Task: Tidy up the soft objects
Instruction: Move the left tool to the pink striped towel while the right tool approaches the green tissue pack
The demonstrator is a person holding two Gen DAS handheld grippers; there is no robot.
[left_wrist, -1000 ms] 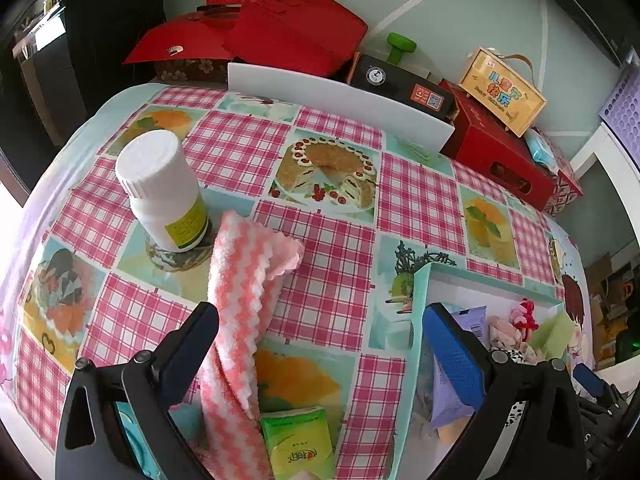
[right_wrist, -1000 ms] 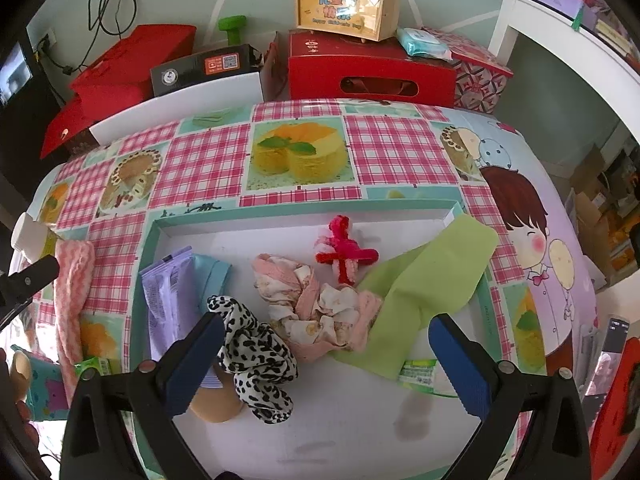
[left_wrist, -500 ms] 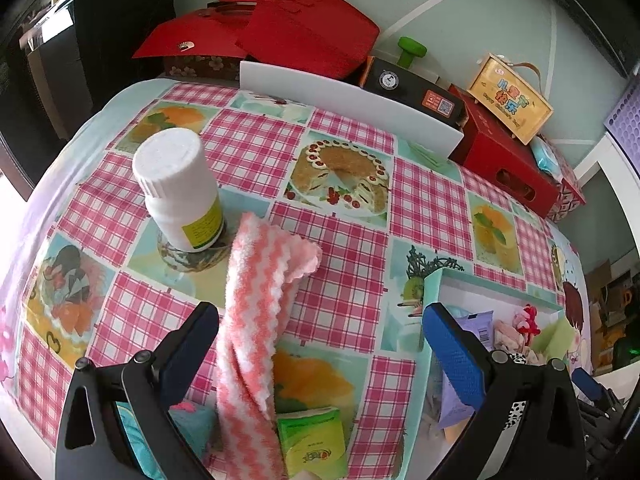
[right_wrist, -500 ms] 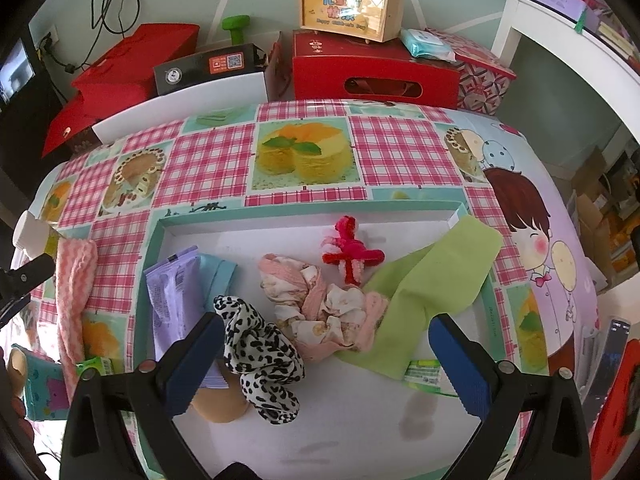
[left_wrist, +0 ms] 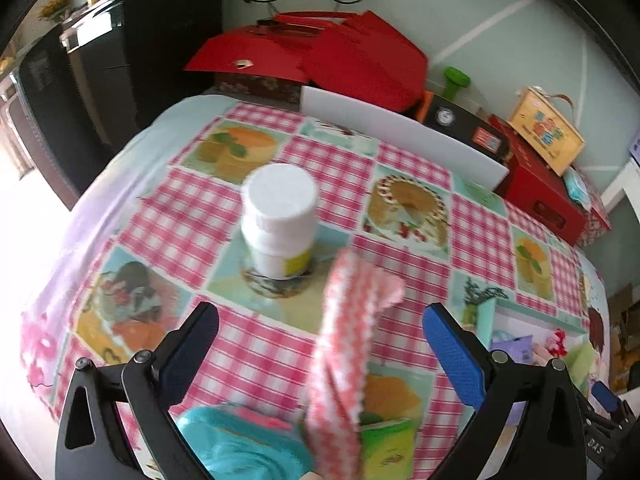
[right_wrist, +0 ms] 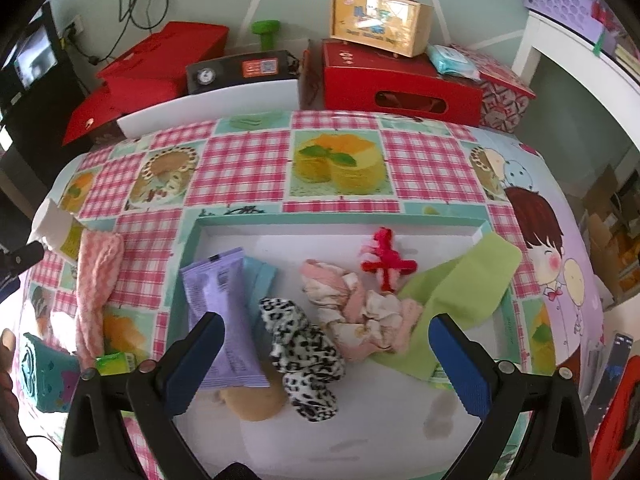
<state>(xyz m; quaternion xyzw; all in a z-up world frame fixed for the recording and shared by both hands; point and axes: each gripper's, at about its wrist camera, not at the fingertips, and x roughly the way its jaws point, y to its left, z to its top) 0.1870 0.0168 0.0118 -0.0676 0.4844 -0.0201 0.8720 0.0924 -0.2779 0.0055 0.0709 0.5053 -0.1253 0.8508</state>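
Pink-and-white zigzag towel (left_wrist: 344, 352) lies lengthwise on the checked tablecloth (left_wrist: 192, 216), between the fingers of the left gripper (left_wrist: 320, 340), which stand wide apart and grip nothing. This view is blurred. A white bottle (left_wrist: 280, 220) stands upright just beyond the towel's far end, on a round print of the cloth. At the near end sit a teal cloth (left_wrist: 248, 448) and a green packet (left_wrist: 388, 444), both close to the towel; whether they touch it I cannot tell.

The right gripper (right_wrist: 326, 360) is also spread open and empty, above a white tray (right_wrist: 360, 432) with a teal rim. In the tray lie a purple pouch (right_wrist: 220, 320) over a light blue piece (right_wrist: 260, 276), a leopard scrunchie (right_wrist: 308, 364), a tan round thing (right_wrist: 256, 404) partly under the pouch and scrunchie, a pink floral cloth (right_wrist: 360, 320), a red fuzzy toy (right_wrist: 384, 260), and a green cloth (right_wrist: 460, 296) that drapes over the tray's right rim. From this view the towel (right_wrist: 96, 280) lies left of the tray, outside it, with the bottle (right_wrist: 56, 228) beyond it.

Red boxes (right_wrist: 400, 84) and a yellow case (right_wrist: 380, 20) stand behind the table.
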